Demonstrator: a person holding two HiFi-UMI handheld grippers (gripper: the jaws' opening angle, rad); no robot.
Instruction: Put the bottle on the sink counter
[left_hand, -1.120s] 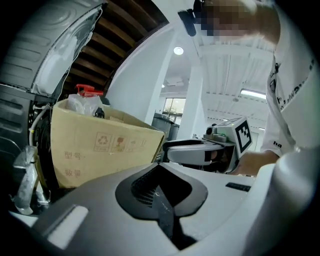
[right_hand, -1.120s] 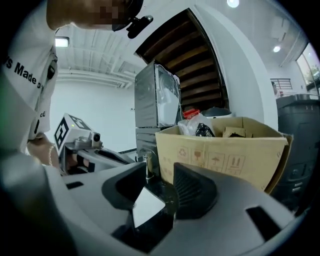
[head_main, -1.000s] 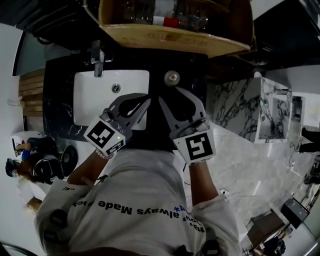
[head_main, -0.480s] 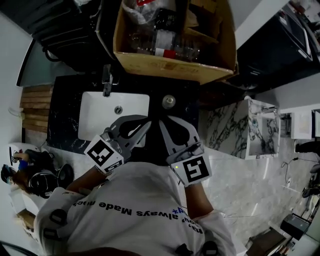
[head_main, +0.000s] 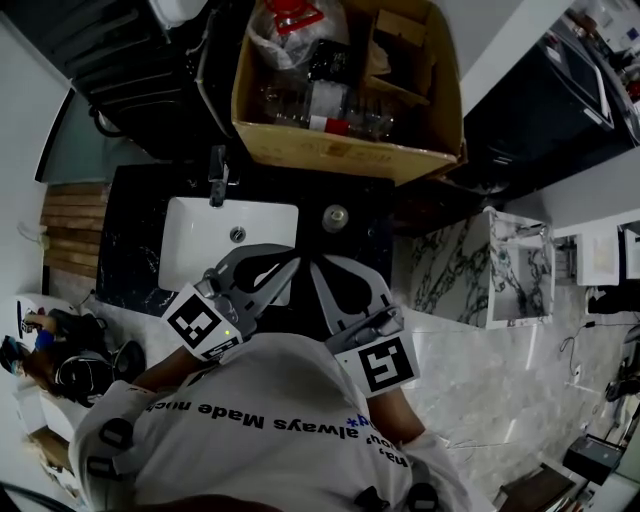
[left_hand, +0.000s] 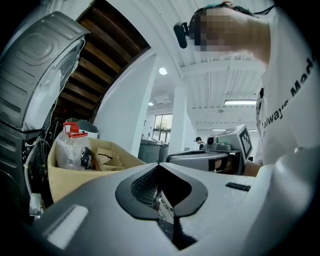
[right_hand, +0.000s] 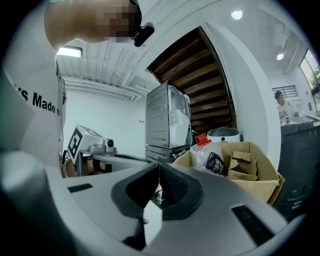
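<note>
Shut on nothing: left gripper (left_hand: 159, 166), tips meeting; right gripper (right_hand: 159, 167), jaws just closed together.

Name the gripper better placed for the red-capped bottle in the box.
Probably right. The right gripper sees the red-capped bottle close beside its jaws; the left gripper sees it far aside. The right jaws have just closed, empty.

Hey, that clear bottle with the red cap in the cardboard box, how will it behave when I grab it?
The clear bottle looks thin-walled and crinkled, so it will probably give under a squeeze. No liquid shows inside, so it is likely light. It stands loosely beside cardboard scraps in the cardboard box, so a nudge may tip it.
</note>
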